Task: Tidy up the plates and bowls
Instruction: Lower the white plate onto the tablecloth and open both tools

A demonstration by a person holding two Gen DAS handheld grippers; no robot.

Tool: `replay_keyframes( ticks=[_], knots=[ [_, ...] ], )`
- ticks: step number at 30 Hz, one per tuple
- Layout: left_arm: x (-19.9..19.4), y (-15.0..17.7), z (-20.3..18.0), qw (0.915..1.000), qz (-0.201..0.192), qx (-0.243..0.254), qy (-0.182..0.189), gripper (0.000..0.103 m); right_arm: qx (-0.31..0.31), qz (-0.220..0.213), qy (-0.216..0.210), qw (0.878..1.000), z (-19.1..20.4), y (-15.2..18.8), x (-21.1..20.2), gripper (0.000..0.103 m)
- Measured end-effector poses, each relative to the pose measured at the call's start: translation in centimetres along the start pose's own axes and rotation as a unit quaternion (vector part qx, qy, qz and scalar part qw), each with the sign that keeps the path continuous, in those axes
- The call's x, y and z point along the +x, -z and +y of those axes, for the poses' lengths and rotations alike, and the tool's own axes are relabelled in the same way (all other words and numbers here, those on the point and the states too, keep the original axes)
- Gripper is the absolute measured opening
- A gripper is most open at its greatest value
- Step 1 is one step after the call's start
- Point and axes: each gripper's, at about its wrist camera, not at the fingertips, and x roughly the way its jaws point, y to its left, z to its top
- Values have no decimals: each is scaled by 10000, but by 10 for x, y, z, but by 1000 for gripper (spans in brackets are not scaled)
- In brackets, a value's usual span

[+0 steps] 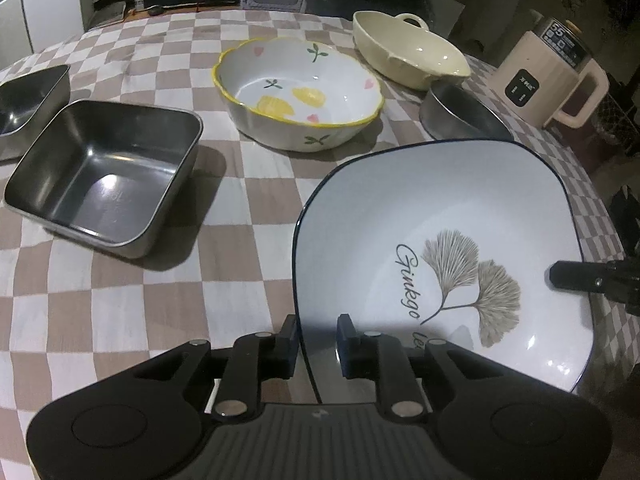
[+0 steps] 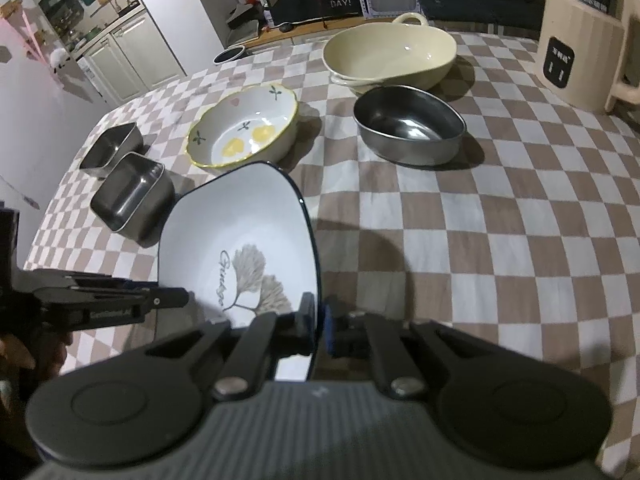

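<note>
With the right gripper pinched tight on the rim of the square ginkgo plate near the table's front edge, and the left gripper seemingly loose around the opposite rim, the plate could tip or slip.

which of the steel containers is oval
The oval steel bowl in front of the cream handled dish; the two steel tubs are square.
</note>
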Motion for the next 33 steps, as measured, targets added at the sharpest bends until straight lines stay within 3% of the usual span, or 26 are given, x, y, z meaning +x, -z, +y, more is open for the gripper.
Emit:
replay_keyframes(
  ticks=[10,15,33],
  knots=[
    [0,-3,2,10000,-23,75,-14,20,-106,-99,112,9998,3,-3,1,6],
    [-5,-4,13,9998,28,-207,-8,22,-151,-75,224,9996,4,-4,4,6],
    [-13,-1,8,9996,73,-220,190,23,153,510,372,9979,-19,-9,39,11]
  ],
)
